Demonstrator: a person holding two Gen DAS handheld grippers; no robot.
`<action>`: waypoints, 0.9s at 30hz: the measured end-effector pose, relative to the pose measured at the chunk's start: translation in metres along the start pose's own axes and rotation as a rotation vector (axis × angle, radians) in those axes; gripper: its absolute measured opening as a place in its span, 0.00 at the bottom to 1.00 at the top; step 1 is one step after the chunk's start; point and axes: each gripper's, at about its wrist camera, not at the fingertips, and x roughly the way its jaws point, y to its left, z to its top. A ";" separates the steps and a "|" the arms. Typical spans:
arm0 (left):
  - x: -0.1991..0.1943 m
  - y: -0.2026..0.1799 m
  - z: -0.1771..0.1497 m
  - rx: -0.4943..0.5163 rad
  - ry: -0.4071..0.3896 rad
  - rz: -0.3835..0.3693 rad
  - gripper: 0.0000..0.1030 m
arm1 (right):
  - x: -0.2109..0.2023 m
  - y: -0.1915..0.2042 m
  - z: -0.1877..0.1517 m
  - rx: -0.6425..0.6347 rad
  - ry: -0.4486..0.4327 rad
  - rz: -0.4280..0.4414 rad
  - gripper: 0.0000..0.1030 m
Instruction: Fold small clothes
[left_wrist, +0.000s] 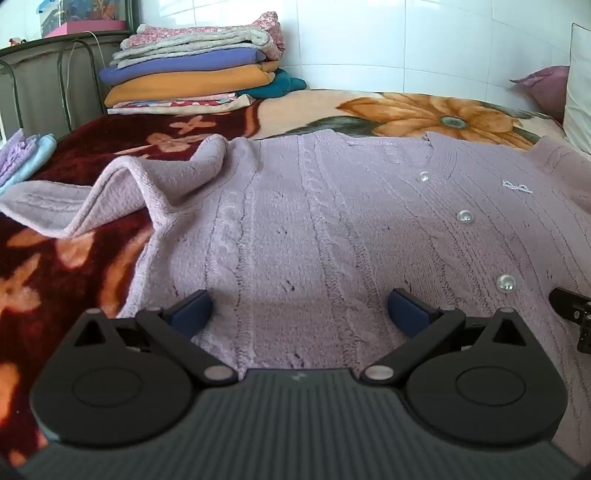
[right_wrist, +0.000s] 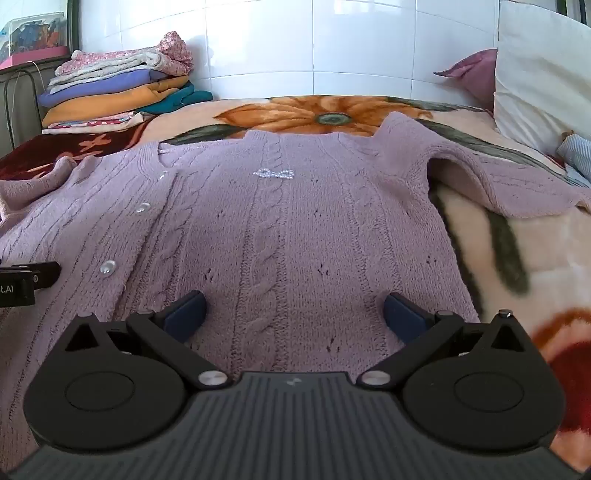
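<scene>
A lilac cable-knit cardigan (left_wrist: 332, 221) with pearl buttons (left_wrist: 464, 216) lies spread flat, front up, on the bed; it also shows in the right wrist view (right_wrist: 295, 229). Its left sleeve (left_wrist: 110, 188) is rumpled out to the side, and its right sleeve (right_wrist: 509, 184) lies out to the right. My left gripper (left_wrist: 300, 310) is open and empty just above the hem on the left half. My right gripper (right_wrist: 293, 312) is open and empty above the hem on the right half. A small bead bow (right_wrist: 273, 173) sits on the chest.
A floral blanket (right_wrist: 535, 258) covers the bed. A stack of folded clothes (left_wrist: 192, 70) stands at the far left by the tiled wall. Pillows (right_wrist: 535, 74) lie at the far right. Small folded cloths (left_wrist: 26, 158) sit at the left edge by a metal bed rail (left_wrist: 62, 74).
</scene>
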 end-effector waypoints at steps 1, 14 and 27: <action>0.000 0.000 0.000 0.000 -0.001 0.000 1.00 | 0.000 0.000 0.000 0.001 0.000 0.000 1.00; -0.002 -0.001 -0.004 0.005 -0.006 0.005 1.00 | -0.001 0.001 0.000 -0.001 0.001 -0.002 1.00; -0.002 -0.001 -0.004 0.008 -0.008 0.006 1.00 | 0.000 0.001 0.000 -0.002 0.000 -0.001 1.00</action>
